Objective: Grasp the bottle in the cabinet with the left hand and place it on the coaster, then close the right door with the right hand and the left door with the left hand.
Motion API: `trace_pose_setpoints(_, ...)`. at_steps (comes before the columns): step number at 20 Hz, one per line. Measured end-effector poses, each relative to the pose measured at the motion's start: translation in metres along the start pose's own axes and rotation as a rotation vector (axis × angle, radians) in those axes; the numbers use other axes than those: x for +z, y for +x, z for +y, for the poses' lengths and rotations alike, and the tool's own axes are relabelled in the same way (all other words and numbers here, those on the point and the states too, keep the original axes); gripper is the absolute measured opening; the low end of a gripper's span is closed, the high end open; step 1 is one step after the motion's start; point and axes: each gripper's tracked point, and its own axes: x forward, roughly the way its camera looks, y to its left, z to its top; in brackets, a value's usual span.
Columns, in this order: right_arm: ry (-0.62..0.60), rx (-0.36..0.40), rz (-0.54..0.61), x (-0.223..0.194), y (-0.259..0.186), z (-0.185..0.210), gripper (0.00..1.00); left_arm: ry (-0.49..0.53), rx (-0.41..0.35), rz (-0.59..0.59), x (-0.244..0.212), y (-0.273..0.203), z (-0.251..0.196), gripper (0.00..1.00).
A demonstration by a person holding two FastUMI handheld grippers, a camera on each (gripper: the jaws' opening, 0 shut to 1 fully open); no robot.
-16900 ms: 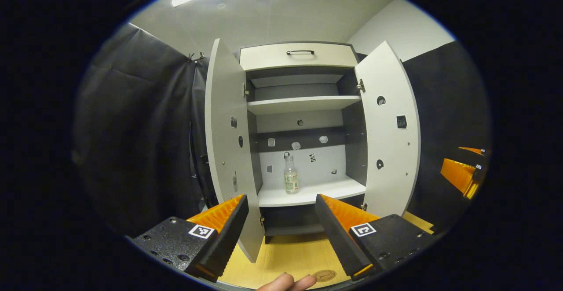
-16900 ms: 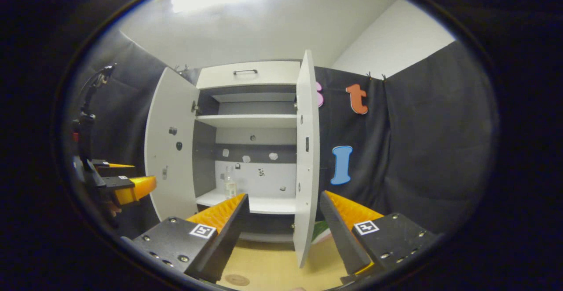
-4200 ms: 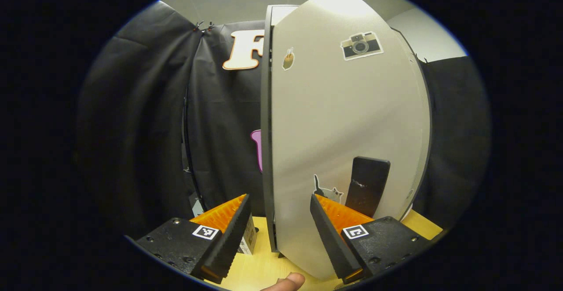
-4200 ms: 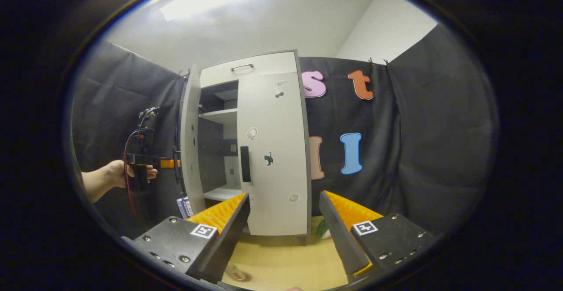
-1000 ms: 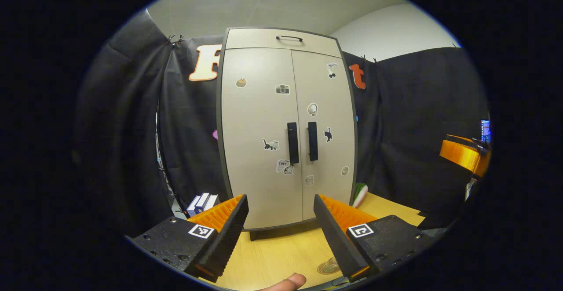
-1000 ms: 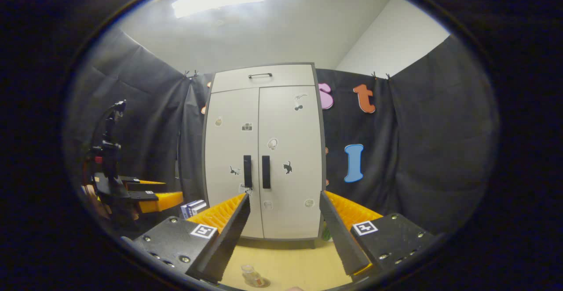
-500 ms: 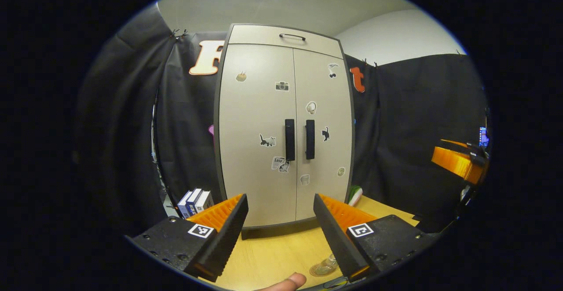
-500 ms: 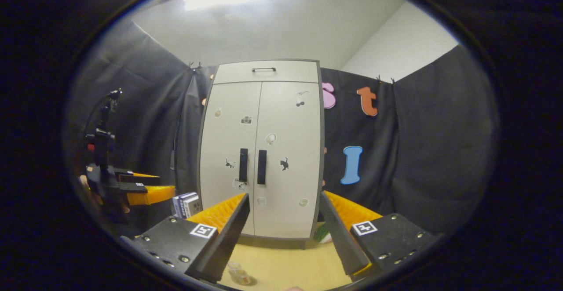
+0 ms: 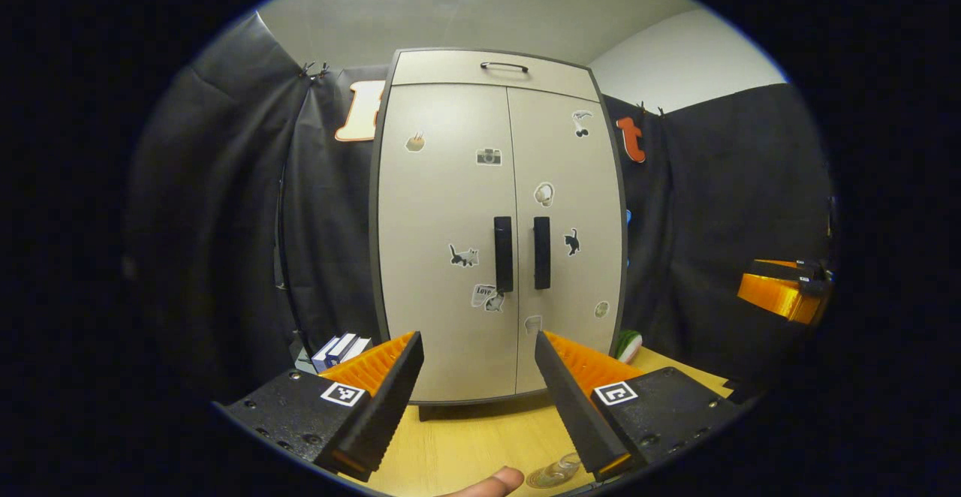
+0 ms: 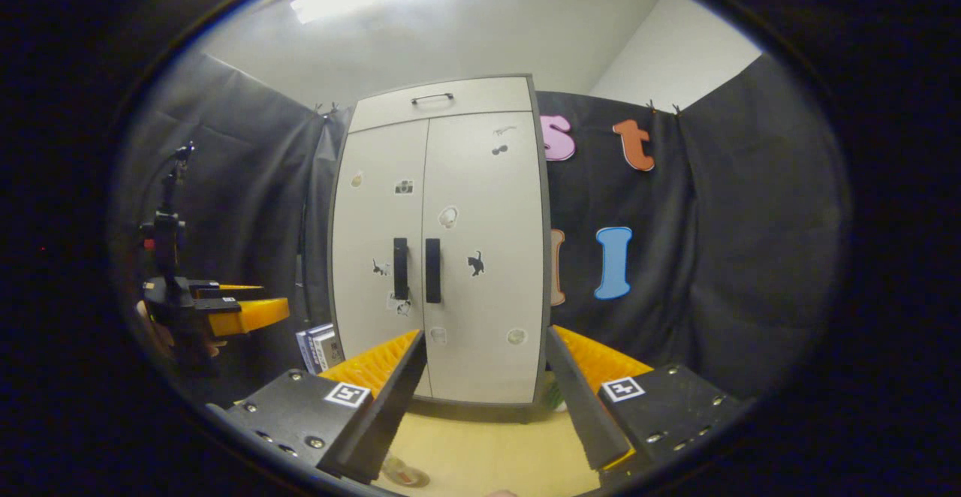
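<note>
The pale cabinet stands with both doors shut, and its two dark handles sit side by side. In the left gripper view the clear bottle stands on the round coaster at the bottom edge, just left of my right finger. My left gripper is open and holds nothing, back from the cabinet front. My right gripper is likewise open, facing the shut cabinet. The bottle on its coaster shows low in the right gripper view. The left gripper also appears far left there.
Small boxes stand upright left of the cabinet's foot on the wooden table. A green object lies at its right foot. A thumb shows at the bottom. The right gripper hovers at far right.
Both doors stay shut. Both cameras have drifted slightly: the cabinet sits a little further right in the left gripper view and higher in the right gripper view. Both grippers remain open.
</note>
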Motion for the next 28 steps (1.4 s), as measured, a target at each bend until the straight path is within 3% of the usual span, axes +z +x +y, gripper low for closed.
trace_pose_setpoints(6, 0.051, -0.016, -0.005, 0.013, 0.029, -0.037, 0.96, -0.002, 0.016, 0.022, -0.006, 0.019, -0.037, 0.94)
trace_pose_setpoints(7, 0.050, -0.003, -0.018, 0.016, 0.033, -0.041, 1.00, -0.001, 0.020, 0.026, -0.007, 0.024, -0.045, 0.95)
trace_pose_setpoints(13, 0.075, 0.008, -0.045, 0.016, 0.063, -0.088, 0.96, 0.034, 0.030, 0.023, -0.009, 0.052, -0.092, 0.95)
trace_pose_setpoints(23, 0.102, 0.059, -0.037, 0.029, 0.105, -0.125, 0.96, 0.041, 0.106, 0.014, 0.008, 0.080, -0.130, 0.95)
trace_pose_setpoints(28, 0.095, 0.065, -0.047, 0.034, 0.106, -0.138, 0.96, 0.055, 0.052, -0.017, 0.015, 0.090, -0.173, 0.95)
